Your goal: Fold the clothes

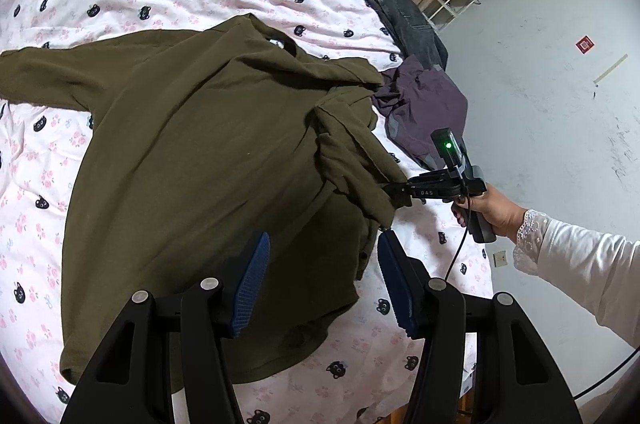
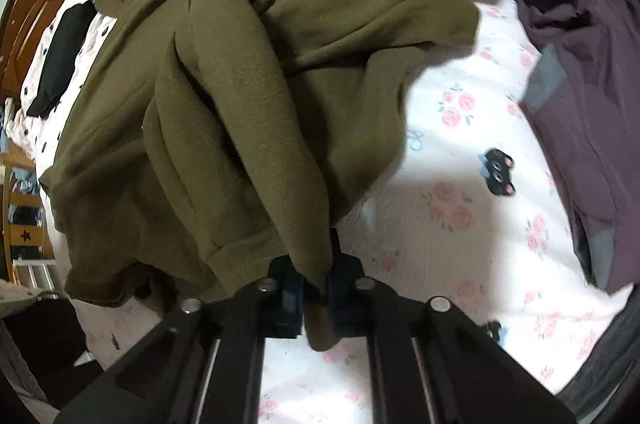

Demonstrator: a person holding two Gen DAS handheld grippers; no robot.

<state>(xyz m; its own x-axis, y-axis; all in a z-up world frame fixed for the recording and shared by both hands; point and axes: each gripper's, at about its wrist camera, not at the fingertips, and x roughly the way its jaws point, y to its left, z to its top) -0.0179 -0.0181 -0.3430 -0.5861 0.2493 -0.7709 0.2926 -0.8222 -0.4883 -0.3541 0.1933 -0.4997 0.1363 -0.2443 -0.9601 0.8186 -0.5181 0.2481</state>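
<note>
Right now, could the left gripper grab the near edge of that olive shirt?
Probably yes: the left gripper is open and empty right above the olive shirt, with nothing between. The right gripper only pinches the sleeve off to the side.

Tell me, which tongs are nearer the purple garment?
Right. The right tongs, shut on the olive shirt's sleeve, sit just beside the purple garment; the left tongs hang open farther back, over the shirt's hem.
</note>
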